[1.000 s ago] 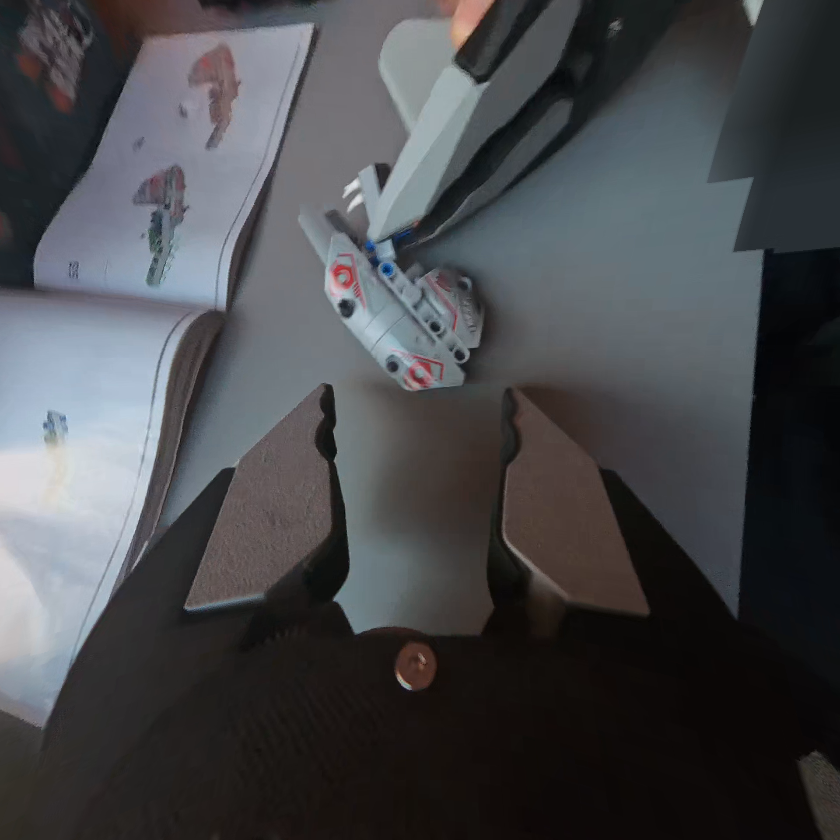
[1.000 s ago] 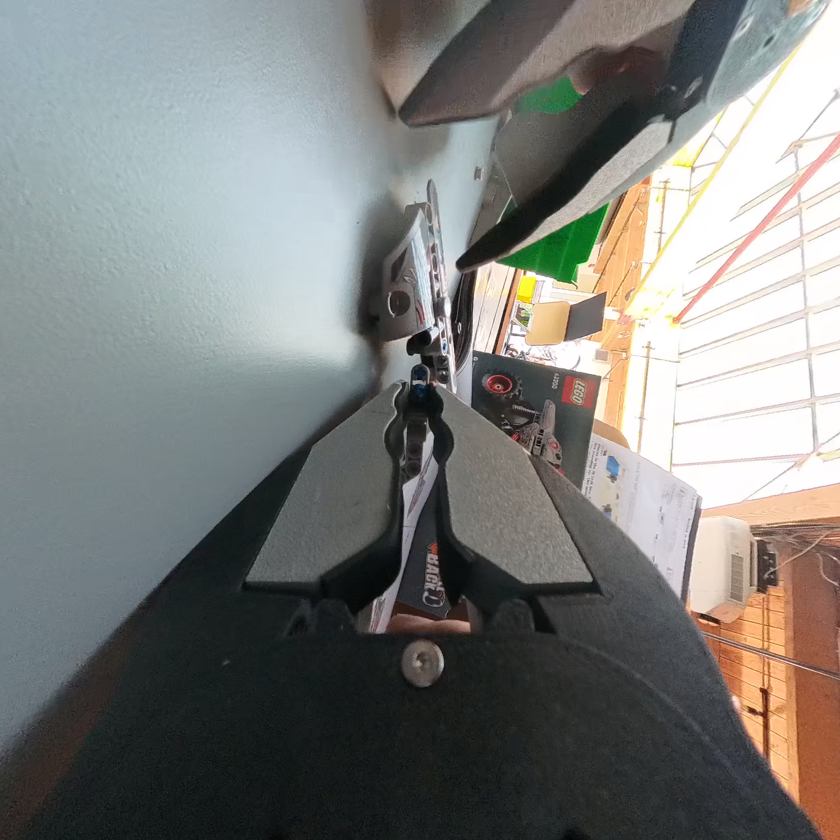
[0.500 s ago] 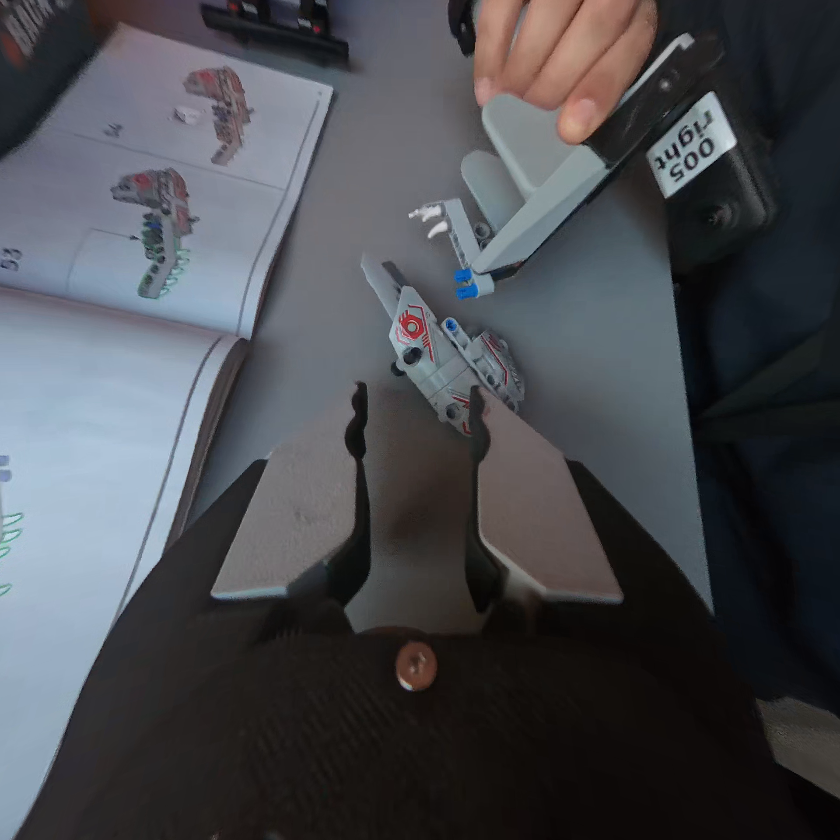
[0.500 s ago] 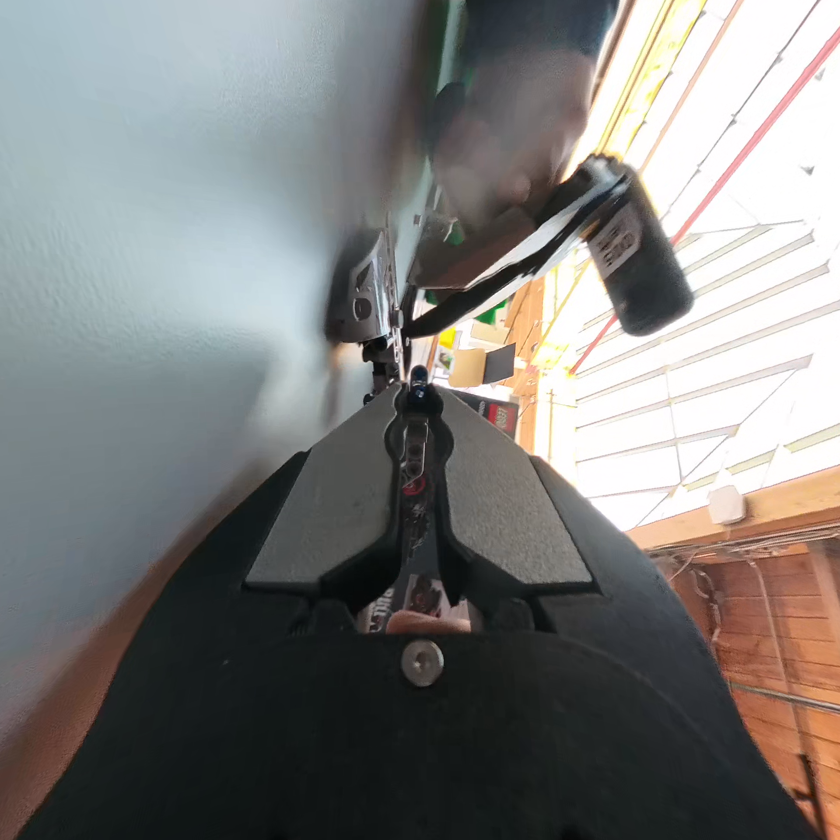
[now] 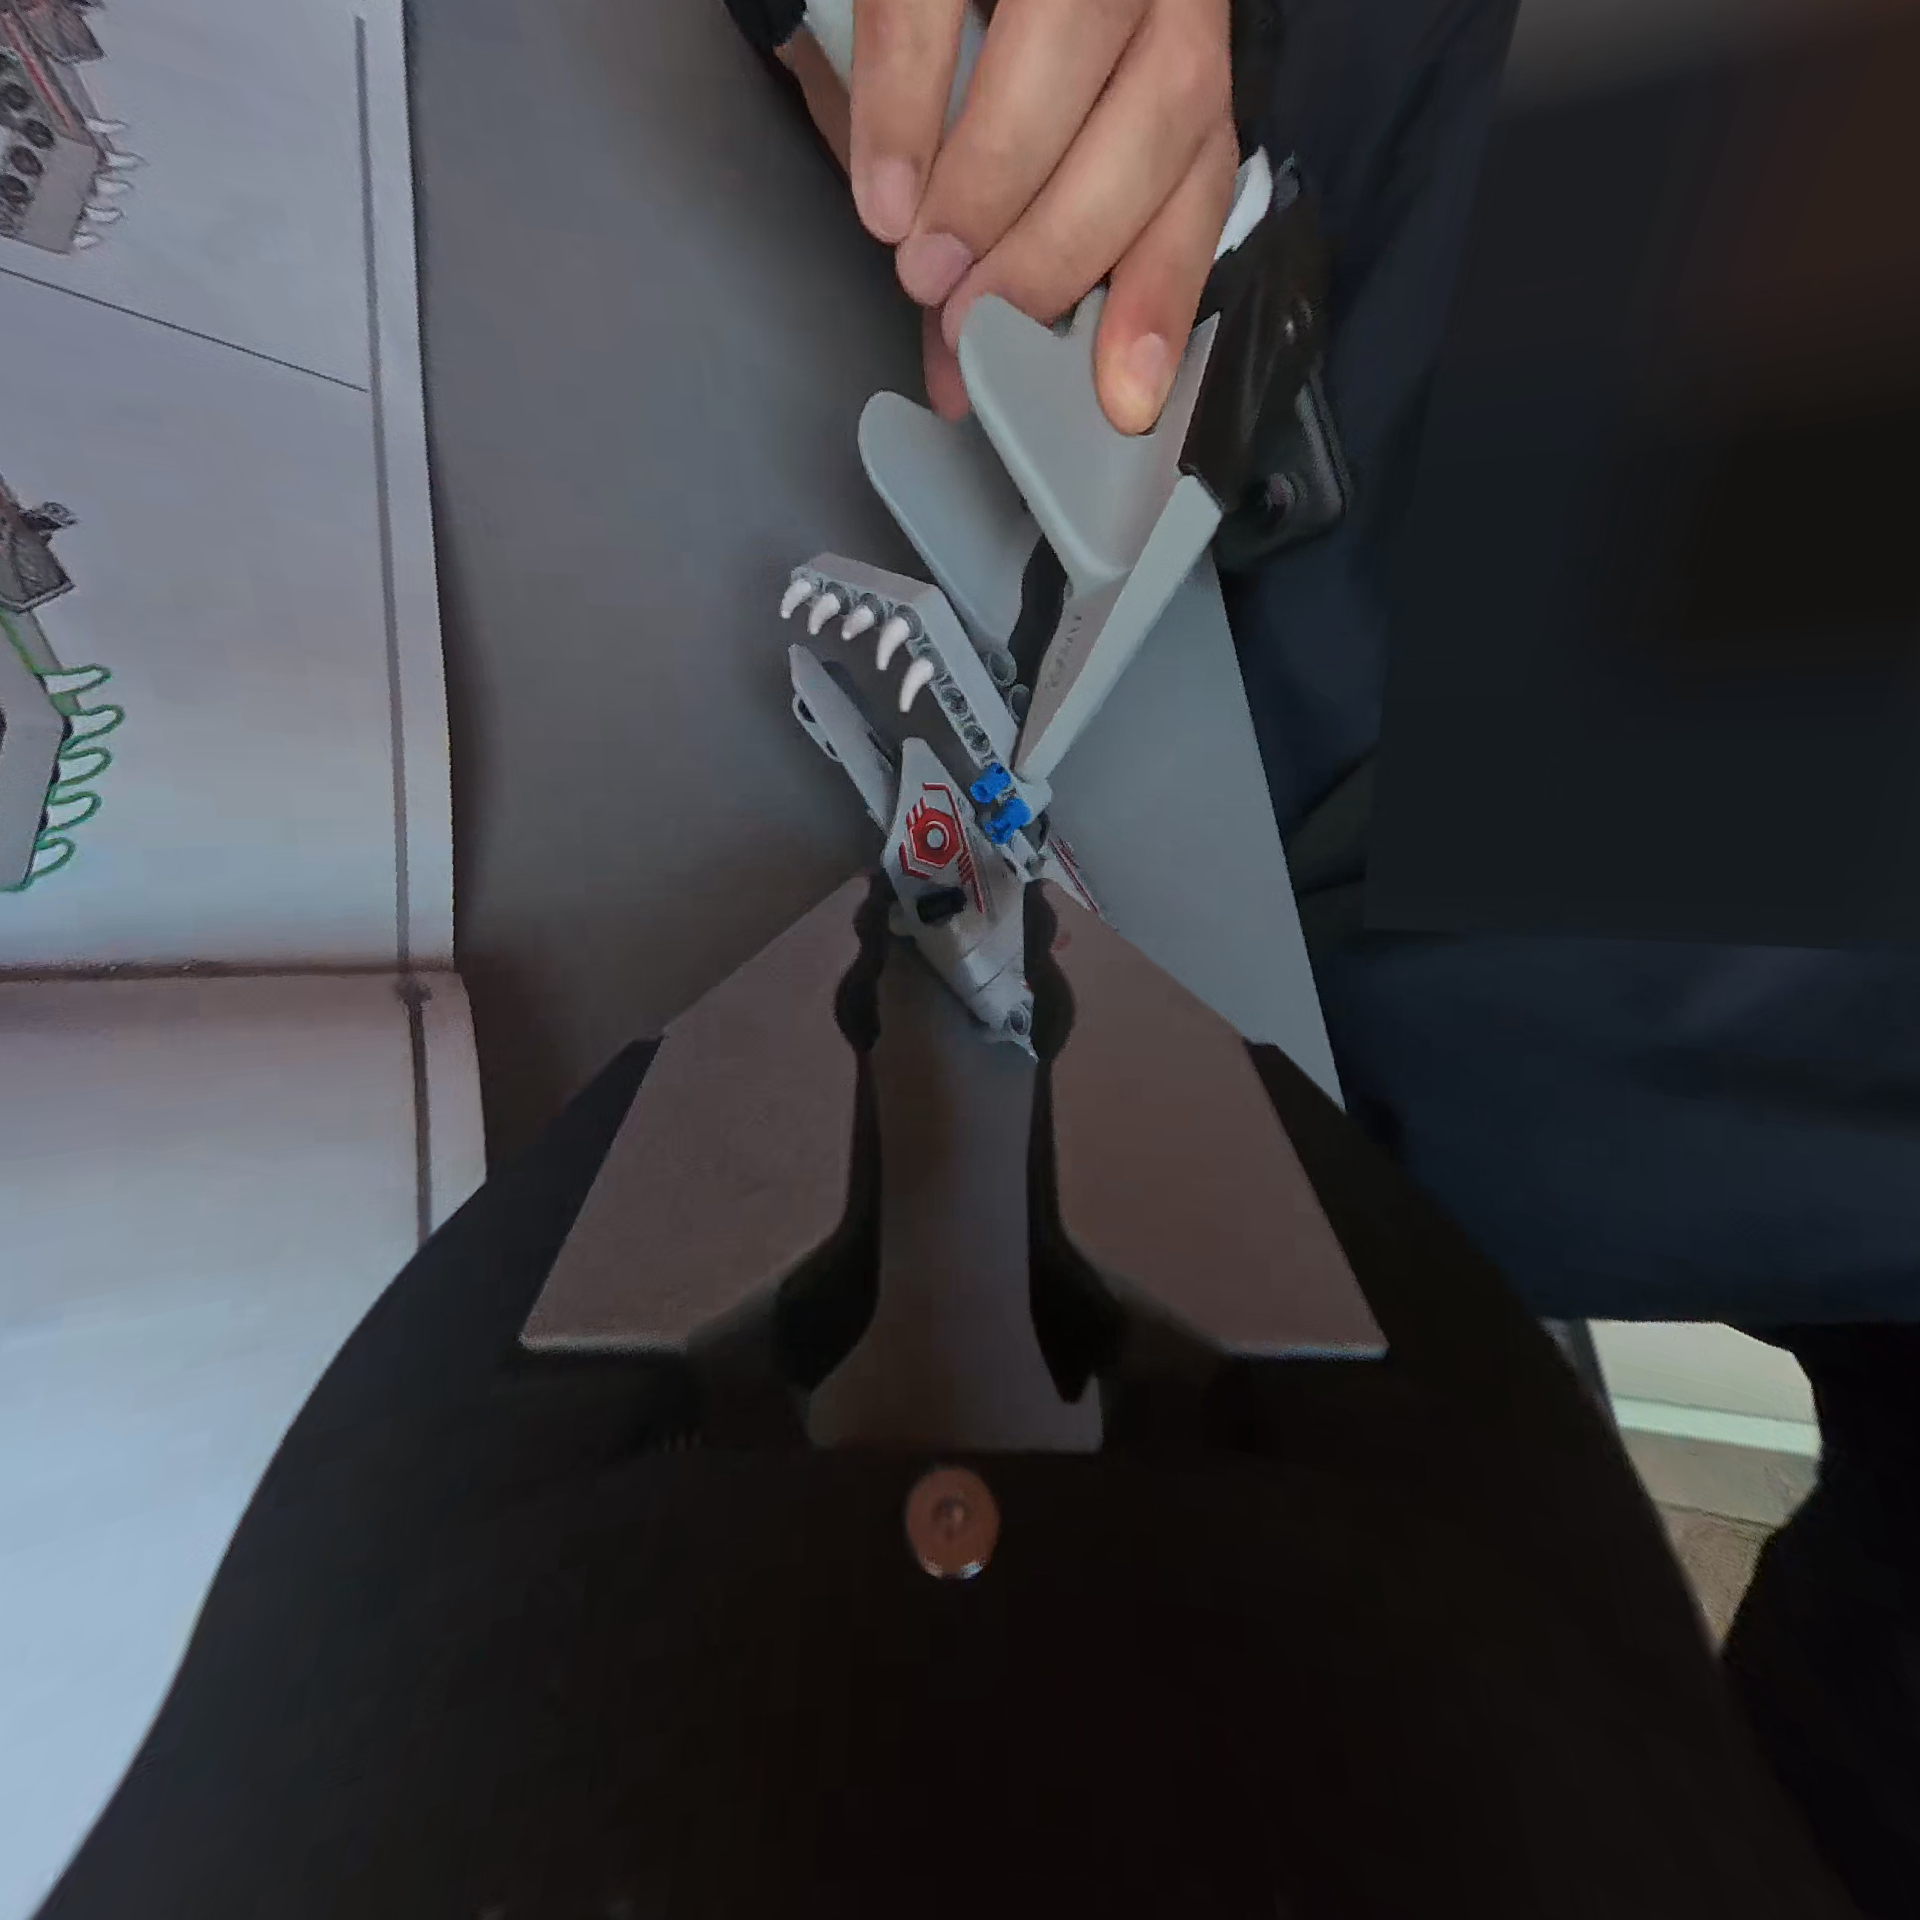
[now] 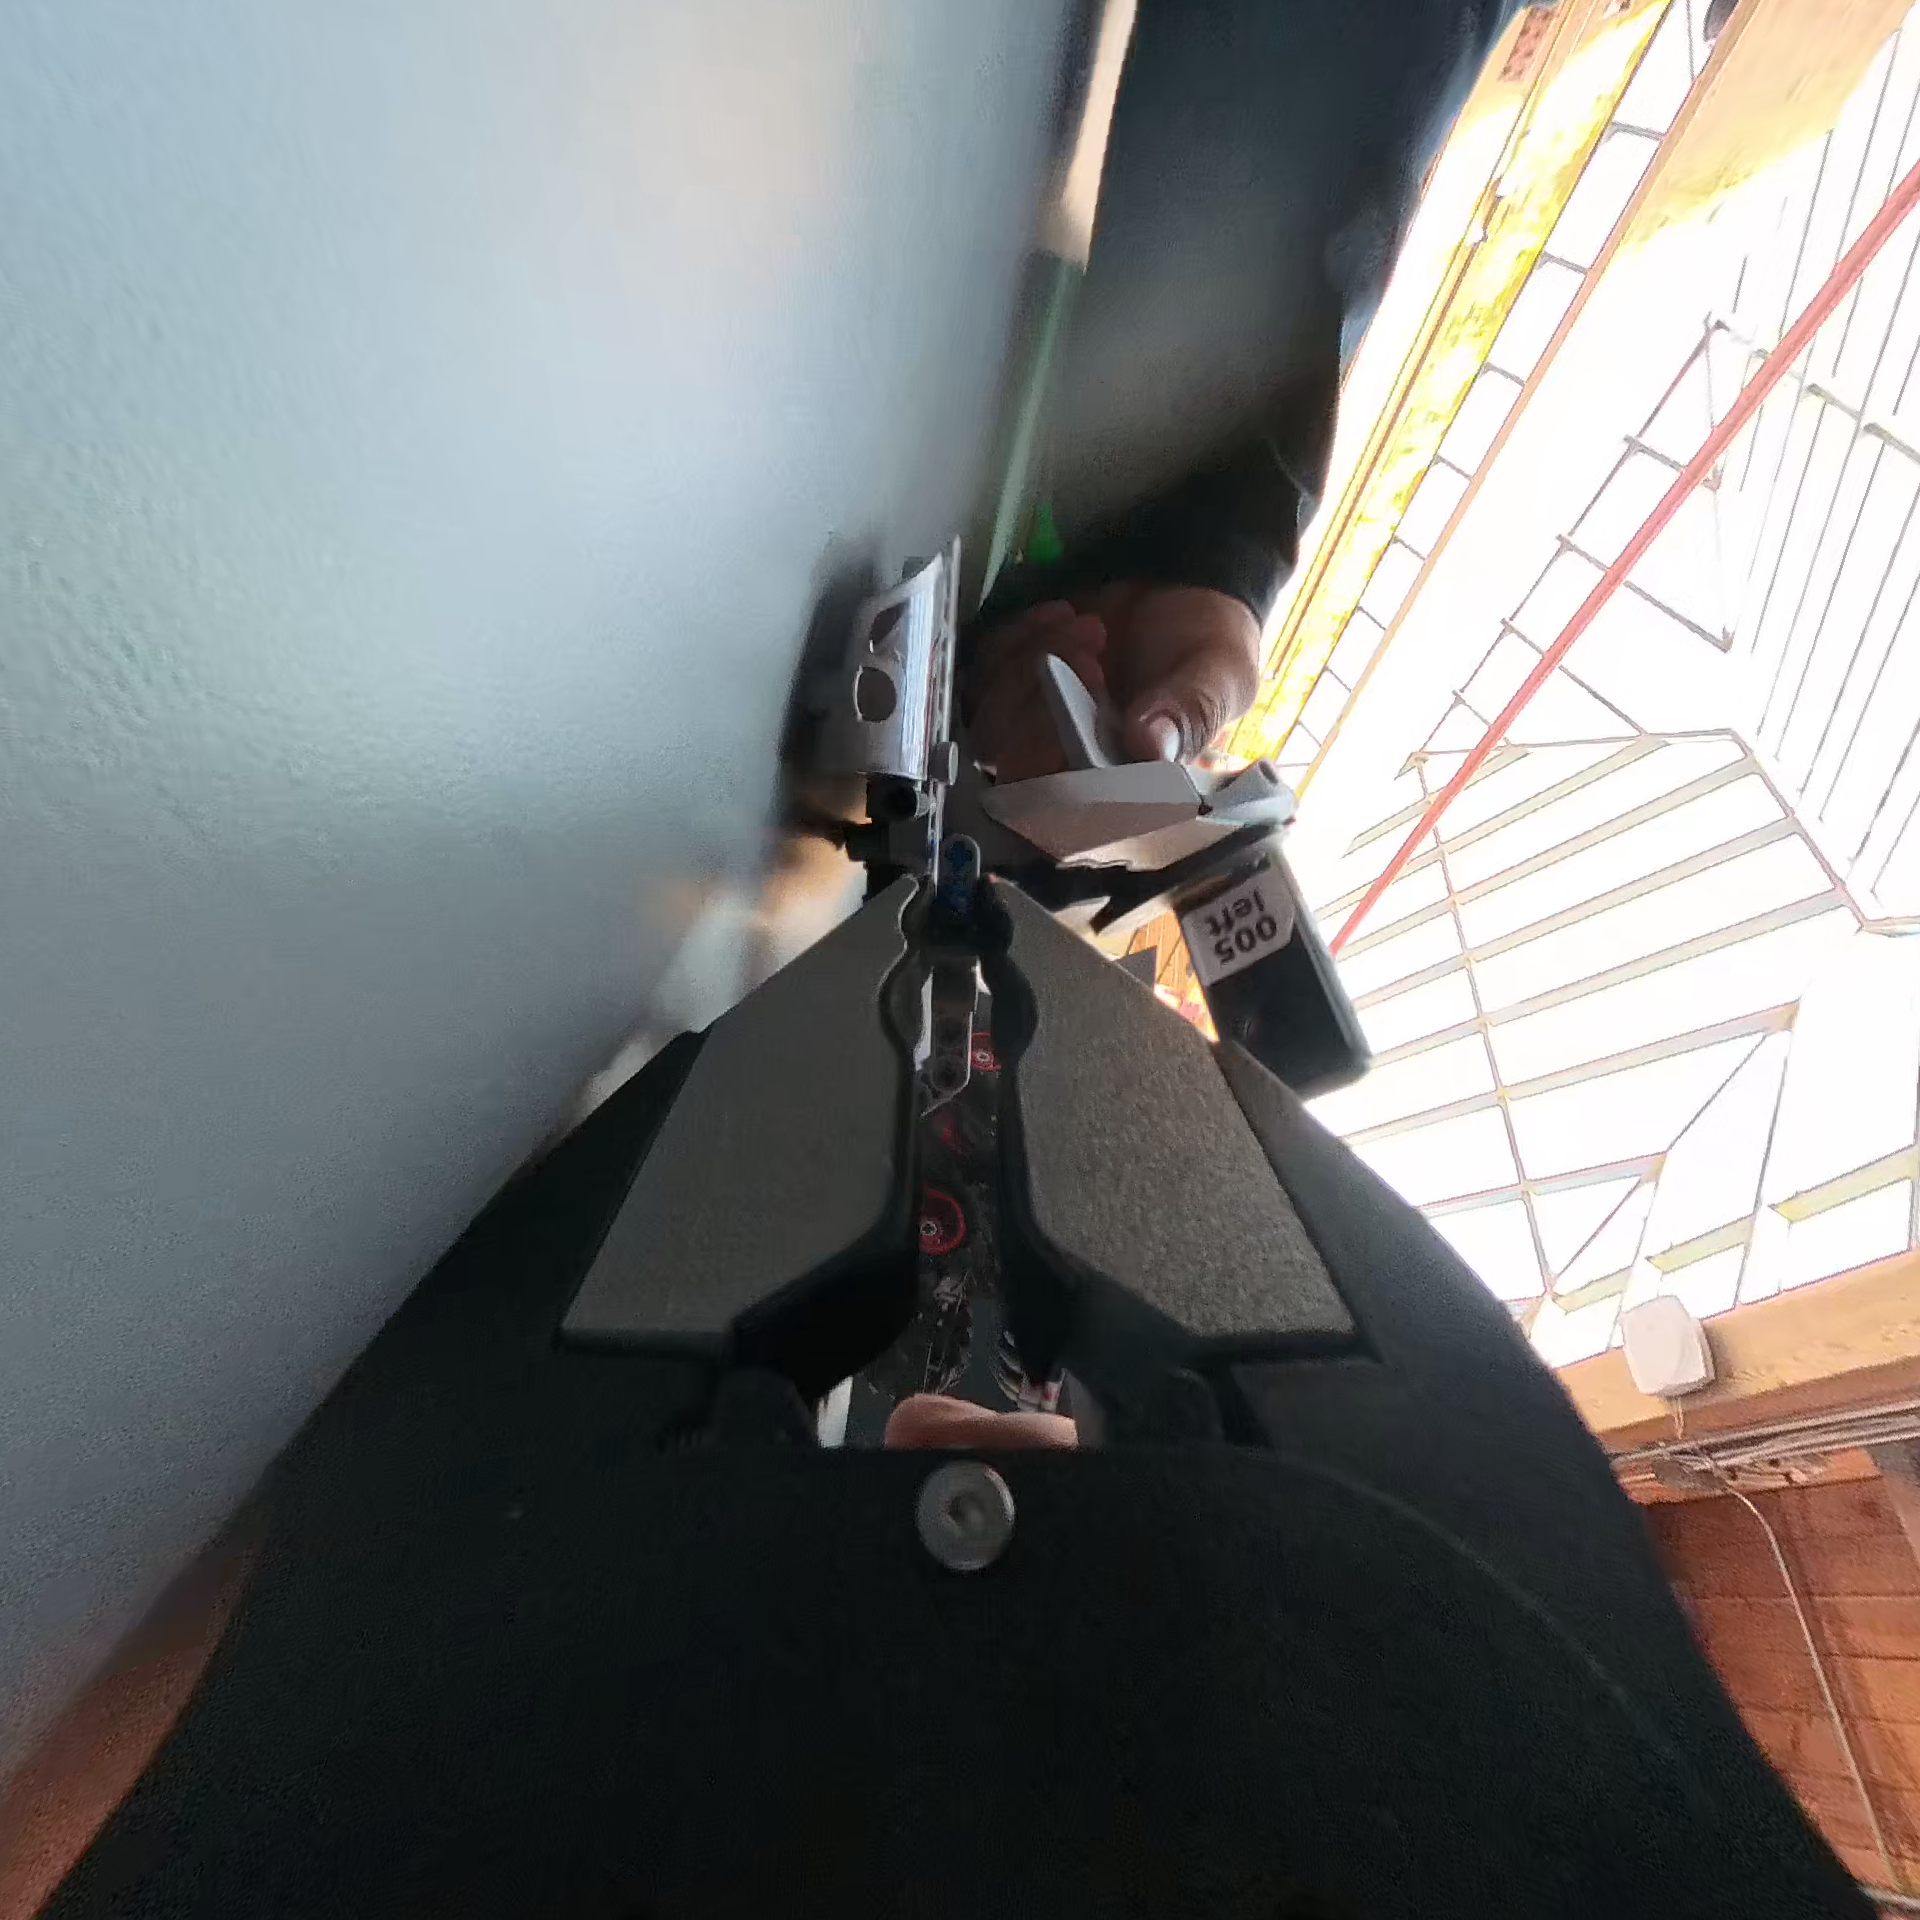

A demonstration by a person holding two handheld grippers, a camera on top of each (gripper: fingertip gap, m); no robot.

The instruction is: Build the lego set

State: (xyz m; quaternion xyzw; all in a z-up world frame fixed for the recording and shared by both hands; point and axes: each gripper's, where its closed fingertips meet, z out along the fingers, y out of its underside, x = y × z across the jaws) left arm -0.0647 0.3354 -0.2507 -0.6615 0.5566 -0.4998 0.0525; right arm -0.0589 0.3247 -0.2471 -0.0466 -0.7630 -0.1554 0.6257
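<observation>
Left hand-held gripper [image 5: 951, 940] clenched on grey head piece [image 5: 940, 862] at frame centre; right hand-held gripper [image 6: 954, 914] grasping toothed beam [image 5: 904, 649], long axis diagonal, blue pins [image 5: 995, 802] meeting head from upper right.

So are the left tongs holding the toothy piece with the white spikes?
No, the right tongs hold the toothy piece; the left tongs flank the red-marked grey head.
</observation>
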